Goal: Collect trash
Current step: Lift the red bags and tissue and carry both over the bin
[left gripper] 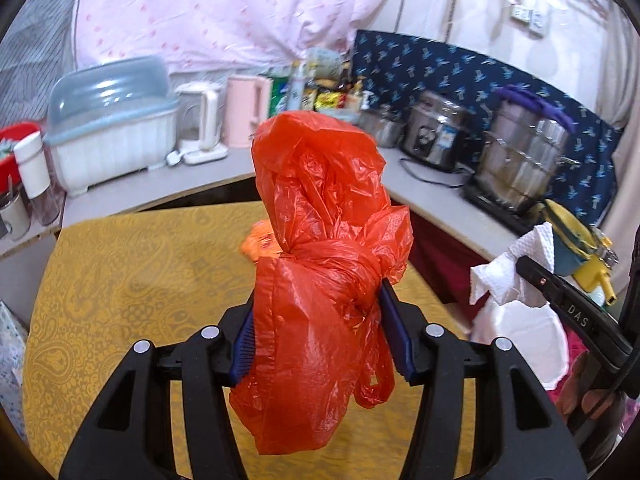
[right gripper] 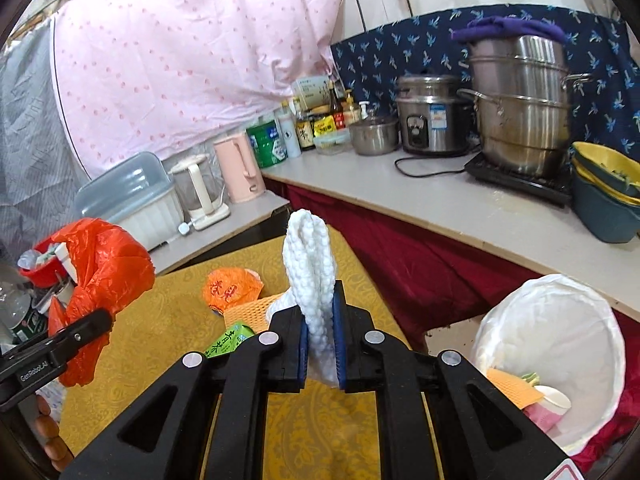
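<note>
Trash, left: crumpled orange-red thin plastic bag [left gripper: 320, 264], knotted about its middle, glossy and creased; pinched between the ribbed blue pads of the left gripper [left gripper: 324, 340]; bulges above the jaws, hangs limp below; held clear above the table.
Trash, right: white embossed paper towel [right gripper: 310, 276], dimpled texture, folded into a rounded upright loop; squeezed between the blue pads of the right gripper [right gripper: 321, 344], jaws nearly together on it.
Trash, on table: crumpled orange printed wrapper [right gripper: 232, 286], foam-like orange mesh sheet [right gripper: 248, 312] just beside it, green printed carton [right gripper: 230, 342] partly hidden behind the right gripper's black frame.
Table: flat top under a mustard-yellow cloth [left gripper: 132, 280], woven paisley pattern.
Bin: round container lined with a thin white plastic bag [right gripper: 560, 320], right of the table, below the counter edge; orange mesh sheet, pink and white scraps inside.
Counter: pale grey L-shaped worktop [right gripper: 460, 208], dark red cloth hanging below its edge.
Counter items: stacked stainless steel steamer pot [right gripper: 520, 112] on a black cooktop, steel rice cooker [right gripper: 432, 124], pink plastic kettle [right gripper: 240, 168], clear jug with cream handle [right gripper: 198, 188], white ribbed rack under a translucent bluish lid [left gripper: 112, 132].
Backdrop: pink dotted fabric [right gripper: 180, 60], navy patterned cloth [right gripper: 380, 56].
</note>
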### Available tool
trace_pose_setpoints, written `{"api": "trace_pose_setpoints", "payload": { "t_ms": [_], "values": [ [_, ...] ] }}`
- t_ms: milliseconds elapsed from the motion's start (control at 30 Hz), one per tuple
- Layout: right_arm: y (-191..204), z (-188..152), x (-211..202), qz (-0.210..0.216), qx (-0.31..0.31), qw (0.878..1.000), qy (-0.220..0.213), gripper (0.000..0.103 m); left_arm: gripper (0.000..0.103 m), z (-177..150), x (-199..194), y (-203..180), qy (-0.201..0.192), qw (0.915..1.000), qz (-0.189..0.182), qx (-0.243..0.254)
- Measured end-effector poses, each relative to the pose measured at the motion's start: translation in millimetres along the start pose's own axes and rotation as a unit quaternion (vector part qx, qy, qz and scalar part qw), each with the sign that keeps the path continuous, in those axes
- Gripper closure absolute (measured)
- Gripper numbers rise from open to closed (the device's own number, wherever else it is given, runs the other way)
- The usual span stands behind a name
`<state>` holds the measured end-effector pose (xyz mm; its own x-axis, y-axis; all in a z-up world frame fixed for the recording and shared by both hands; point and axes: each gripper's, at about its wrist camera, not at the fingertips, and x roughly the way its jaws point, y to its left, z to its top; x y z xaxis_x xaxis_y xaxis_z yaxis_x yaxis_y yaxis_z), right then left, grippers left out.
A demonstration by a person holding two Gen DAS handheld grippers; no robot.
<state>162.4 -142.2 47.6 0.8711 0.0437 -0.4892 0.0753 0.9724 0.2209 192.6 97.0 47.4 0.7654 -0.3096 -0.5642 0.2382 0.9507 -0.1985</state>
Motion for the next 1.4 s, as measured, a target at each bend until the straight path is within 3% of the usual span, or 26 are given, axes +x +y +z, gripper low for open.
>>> {"api": "trace_pose_setpoints", "payload": {
  "t_ms": [300,667,933,1400],
  "values": [
    [-38.5,8.0,-61.1,-0.022,0.016,0.999,-0.04,0.093,0.051,1.7,-23.8,-69.1,-0.014,0.9985,-0.039,0.037],
    [-100.6,1.0,-105.8,-0.062,0.043,0.995,-0.058,0.093,0.051,-12.7,-25.2,-153.2,-0.004,0.9926,-0.086,0.086],
    [-146.7,-14.3,-118.8,-0.089,0.071,0.992,-0.056,0.093,0.051,-33.0,-9.5,-207.4,0.018,0.9866,-0.11,0.119],
    [-200.9,-31.7,-117.2,-0.111,0.105,0.987,-0.049,0.093,0.051,-54.0,18.7,-259.2,0.05,0.979,-0.122,0.155]
  ]
}}
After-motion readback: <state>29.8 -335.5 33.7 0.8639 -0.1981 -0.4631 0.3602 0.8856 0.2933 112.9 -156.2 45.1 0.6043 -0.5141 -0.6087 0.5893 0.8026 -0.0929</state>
